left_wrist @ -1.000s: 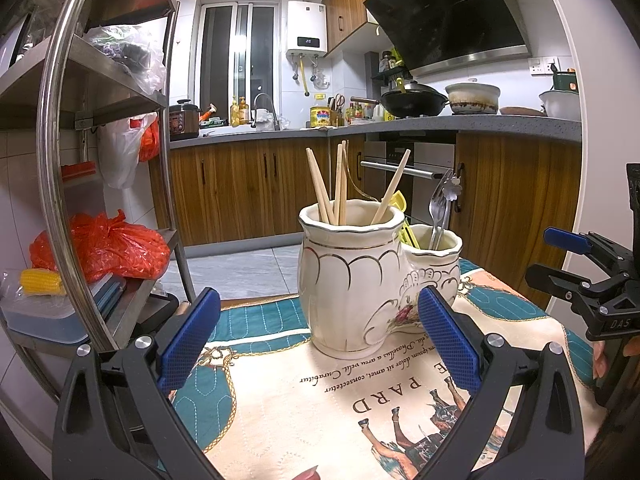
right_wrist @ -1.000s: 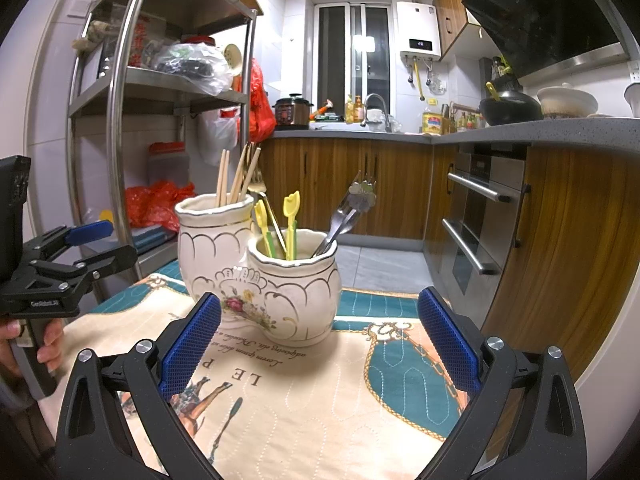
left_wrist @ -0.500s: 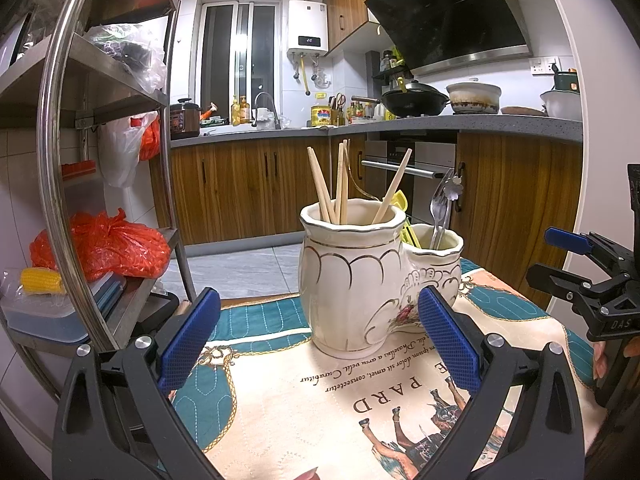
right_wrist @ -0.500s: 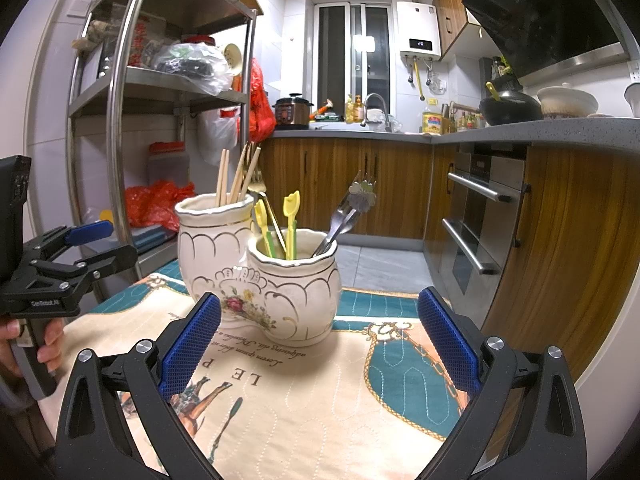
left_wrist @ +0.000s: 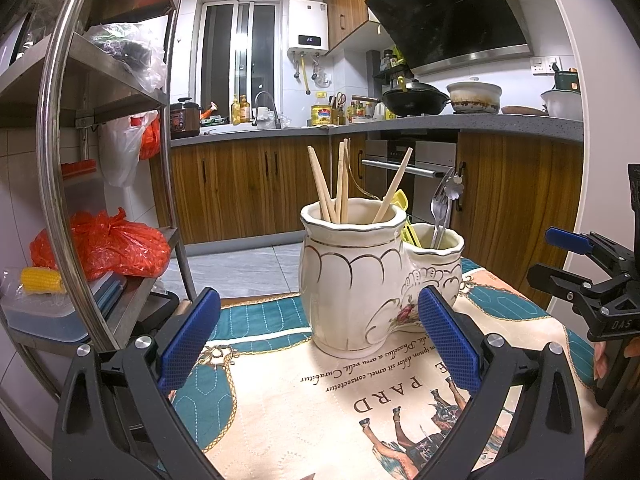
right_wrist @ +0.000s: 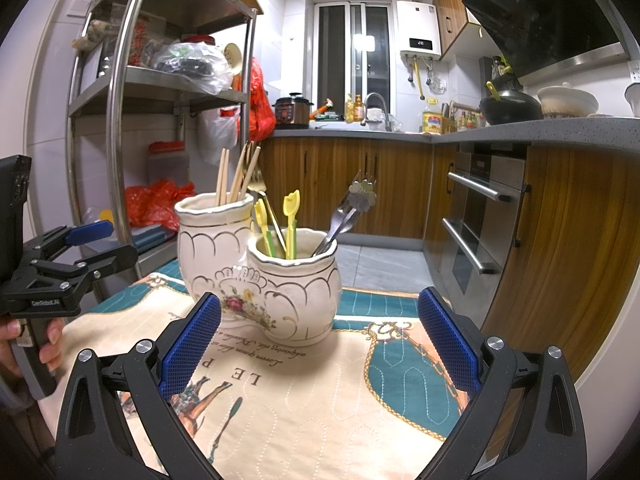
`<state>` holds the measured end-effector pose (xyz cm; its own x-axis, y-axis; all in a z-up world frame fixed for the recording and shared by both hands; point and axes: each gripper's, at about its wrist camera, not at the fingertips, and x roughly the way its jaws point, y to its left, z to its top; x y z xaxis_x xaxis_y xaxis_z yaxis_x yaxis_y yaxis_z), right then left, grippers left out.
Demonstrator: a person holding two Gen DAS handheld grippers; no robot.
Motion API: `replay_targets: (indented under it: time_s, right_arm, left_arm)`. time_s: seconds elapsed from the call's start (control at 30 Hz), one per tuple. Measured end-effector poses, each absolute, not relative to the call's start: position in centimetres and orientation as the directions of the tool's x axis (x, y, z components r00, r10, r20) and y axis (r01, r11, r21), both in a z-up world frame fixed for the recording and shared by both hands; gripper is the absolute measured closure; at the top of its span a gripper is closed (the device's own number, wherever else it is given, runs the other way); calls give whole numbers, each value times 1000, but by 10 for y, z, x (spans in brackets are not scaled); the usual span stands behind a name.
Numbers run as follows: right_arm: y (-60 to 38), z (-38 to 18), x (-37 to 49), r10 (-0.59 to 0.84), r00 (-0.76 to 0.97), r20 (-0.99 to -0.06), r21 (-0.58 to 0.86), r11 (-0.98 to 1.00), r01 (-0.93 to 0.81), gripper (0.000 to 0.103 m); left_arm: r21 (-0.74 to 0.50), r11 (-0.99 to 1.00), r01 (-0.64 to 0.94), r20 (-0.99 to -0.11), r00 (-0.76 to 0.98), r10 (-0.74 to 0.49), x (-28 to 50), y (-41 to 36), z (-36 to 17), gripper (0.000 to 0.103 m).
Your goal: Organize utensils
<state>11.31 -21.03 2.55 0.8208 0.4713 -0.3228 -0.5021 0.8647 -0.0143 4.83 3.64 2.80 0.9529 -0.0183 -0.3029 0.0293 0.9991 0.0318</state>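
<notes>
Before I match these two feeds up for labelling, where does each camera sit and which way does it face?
Left wrist view: sits on the left tongs, low over the tablecloth, facing the two-pot ceramic utensil holder from its taller chopstick side; its own open blue pads show, and the right tongs at the right edge.
Right wrist view: sits on the right tongs, facing the holder's shorter pot; the left tongs and hand show at left.
Shared: holder, tablecloth, kitchen counter, steel rack.
</notes>
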Motion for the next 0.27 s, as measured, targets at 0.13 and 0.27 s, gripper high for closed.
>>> replay_targets:
  time_s: [0.13, 0.27]
  right_arm:
    - [-211, 26, 113, 471, 821, -323, -14, 865, -502, 5]
    - [-211, 26, 113, 471, 821, -323, -14, 865, -502, 5]
  left_arm:
    - [32, 999, 30, -304, 953, -19, 48, 36, 28, 6]
    - [31, 999, 27, -307, 952, -16, 48, 37, 28, 6]
